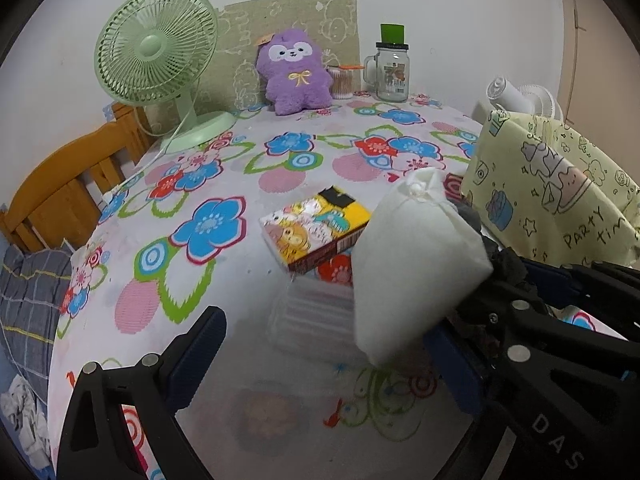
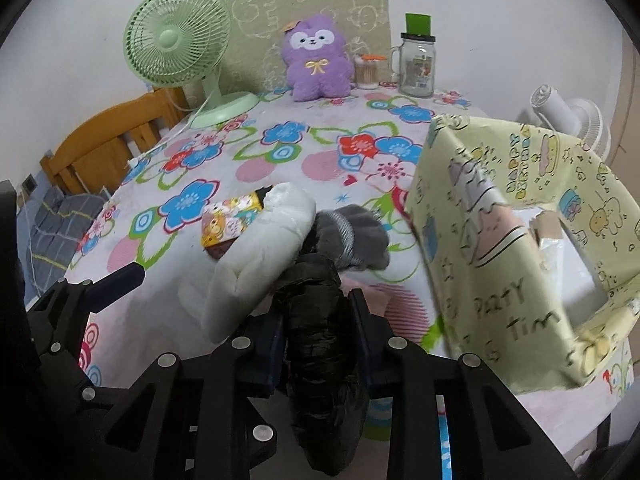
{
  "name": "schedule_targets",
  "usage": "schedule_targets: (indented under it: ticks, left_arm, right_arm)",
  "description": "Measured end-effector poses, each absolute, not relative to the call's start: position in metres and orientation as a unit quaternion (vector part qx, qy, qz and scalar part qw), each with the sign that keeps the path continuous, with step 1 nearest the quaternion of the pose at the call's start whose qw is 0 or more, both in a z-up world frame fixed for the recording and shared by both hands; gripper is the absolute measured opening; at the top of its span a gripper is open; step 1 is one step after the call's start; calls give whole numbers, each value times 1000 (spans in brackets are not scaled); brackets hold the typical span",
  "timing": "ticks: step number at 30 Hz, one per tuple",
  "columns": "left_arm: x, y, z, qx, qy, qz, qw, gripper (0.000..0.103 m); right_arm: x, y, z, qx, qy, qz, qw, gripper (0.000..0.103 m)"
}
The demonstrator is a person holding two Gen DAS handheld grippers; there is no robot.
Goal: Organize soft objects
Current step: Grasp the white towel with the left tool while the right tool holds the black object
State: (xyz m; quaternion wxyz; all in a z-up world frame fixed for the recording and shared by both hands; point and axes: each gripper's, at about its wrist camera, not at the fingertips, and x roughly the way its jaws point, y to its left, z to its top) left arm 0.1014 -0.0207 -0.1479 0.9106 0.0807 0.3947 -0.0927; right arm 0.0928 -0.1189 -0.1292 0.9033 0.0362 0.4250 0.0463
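My left tongs [image 1: 332,354] gape wide beside a soft white fabric pouch [image 1: 416,256], held over the floral tablecloth [image 1: 248,184]. My right tongs [image 2: 318,320] pinch a crinkly black plastic bundle [image 2: 320,340]; fuzzy grey cloth [image 2: 360,240] beyond, yellow paper-wrapped box [image 2: 500,240] rightmost.

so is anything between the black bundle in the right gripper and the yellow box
Nothing visible does. The black bundle in the right gripper has the yellow box just to its right, only tablecloth between. The white pouch sits on its other side, left.

White pouch [image 1: 416,264], crinkled black bundle [image 2: 320,332], seemingly grey fuzzy sock [image 2: 356,236], flower-patterned tablecloth [image 1: 224,200], purple plush [image 1: 294,72].
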Motion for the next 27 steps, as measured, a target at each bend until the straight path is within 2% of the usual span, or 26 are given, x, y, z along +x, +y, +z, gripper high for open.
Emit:
schedule_targets:
  ticks: [3,7,9,11,12,14,17,27]
  left_arm:
    - [105,-27,-146,87,387,-94,913,97]
    - [109,-36,-142,94,375,-101,917,86]
    - [112,-40,-142,94,375,-105,916,77]
    - [115,-42,-142,92,378,-109,915,61]
    - [116,-43,-142,90,378,-113,914,57]
    - [117,-47,-143,89,379,-120,913,36]
    - [117,-50,-145,84,384,-133,910,28]
    - [107,-42,-136,64,377,-123,916,23]
  right_arm:
    - [95,-124,-125,36,422,44,905,32]
    - [97,-129,-122,38,419,42,906,32]
    - [99,-131,-122,39,420,41,906,33]
    - [100,-132,-123,43,421,41,905,33]
    - [100,-133,-123,44,421,41,905,33]
    - [100,-133,-124,41,421,40,905,33]
    - [100,-133,-124,45,420,42,905,33]
    - [91,-129,-112,49,405,55,911,33]
